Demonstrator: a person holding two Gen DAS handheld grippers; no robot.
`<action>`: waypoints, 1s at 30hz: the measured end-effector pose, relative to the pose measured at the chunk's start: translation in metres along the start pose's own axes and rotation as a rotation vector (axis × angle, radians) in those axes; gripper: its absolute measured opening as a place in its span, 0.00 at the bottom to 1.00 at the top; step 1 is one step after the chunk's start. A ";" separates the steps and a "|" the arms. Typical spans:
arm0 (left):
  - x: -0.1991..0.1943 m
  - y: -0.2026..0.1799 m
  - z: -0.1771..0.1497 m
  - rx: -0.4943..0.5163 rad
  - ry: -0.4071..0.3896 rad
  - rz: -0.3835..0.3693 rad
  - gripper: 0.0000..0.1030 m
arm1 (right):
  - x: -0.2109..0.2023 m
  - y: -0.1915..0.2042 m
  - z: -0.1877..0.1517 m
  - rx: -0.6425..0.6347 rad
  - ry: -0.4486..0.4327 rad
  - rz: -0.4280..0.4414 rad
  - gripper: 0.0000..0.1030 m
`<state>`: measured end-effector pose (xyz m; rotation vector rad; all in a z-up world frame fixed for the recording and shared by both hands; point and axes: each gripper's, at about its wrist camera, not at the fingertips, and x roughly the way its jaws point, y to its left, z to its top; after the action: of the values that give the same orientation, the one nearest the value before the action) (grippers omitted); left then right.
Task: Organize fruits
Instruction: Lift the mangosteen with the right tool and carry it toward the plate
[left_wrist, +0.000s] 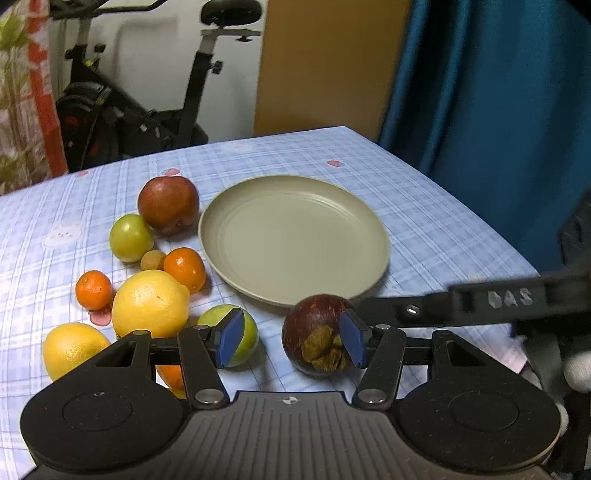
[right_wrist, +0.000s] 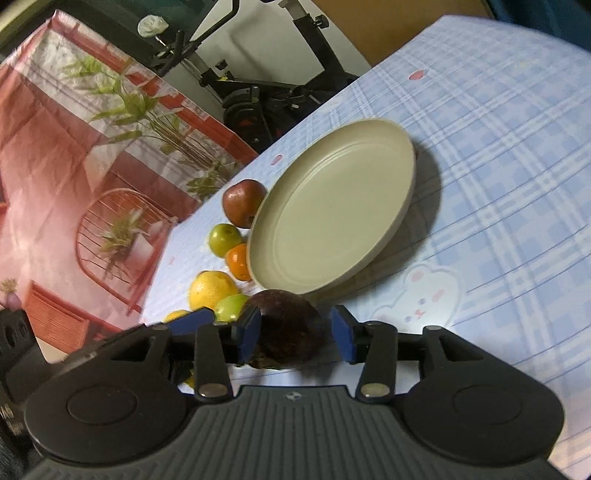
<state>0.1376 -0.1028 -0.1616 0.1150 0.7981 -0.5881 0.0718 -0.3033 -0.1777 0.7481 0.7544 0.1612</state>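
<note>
My left gripper (left_wrist: 291, 341) hangs spread wide over the near edge of the table, nothing between its blue pads; the green fruit (left_wrist: 236, 338) sits behind its left pad and the mangosteen (left_wrist: 317, 336) just inside its right one. My right gripper (right_wrist: 295, 336) is also parted, straddling that same mangosteen (right_wrist: 286, 326): the left pad looks to be against the rind, the right pad stands off it with a gap showing, so I do not count it as gripped. The mangosteen rests on the blue checked tablecloth (left_wrist: 424, 221) just beside the near rim of the beige plate (left_wrist: 295, 236), which holds nothing. To the plate's left I see the rest of the fruit bunched together: a red apple (left_wrist: 168, 205), a green one (left_wrist: 130, 238), two small oranges (left_wrist: 184, 267), two yellow citrus (left_wrist: 149, 302)
</note>
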 end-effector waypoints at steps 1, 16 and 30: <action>0.001 0.001 0.002 -0.007 0.001 -0.003 0.58 | -0.003 0.002 0.000 -0.026 -0.005 -0.024 0.46; 0.011 0.006 0.014 -0.034 0.024 -0.058 0.59 | 0.019 0.071 -0.038 -0.637 0.062 -0.168 0.51; 0.011 0.008 0.013 -0.030 0.003 -0.102 0.61 | 0.053 0.078 -0.066 -0.850 -0.009 -0.237 0.59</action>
<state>0.1558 -0.1053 -0.1610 0.0482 0.8190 -0.6719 0.0758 -0.1885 -0.1880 -0.1474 0.6763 0.2397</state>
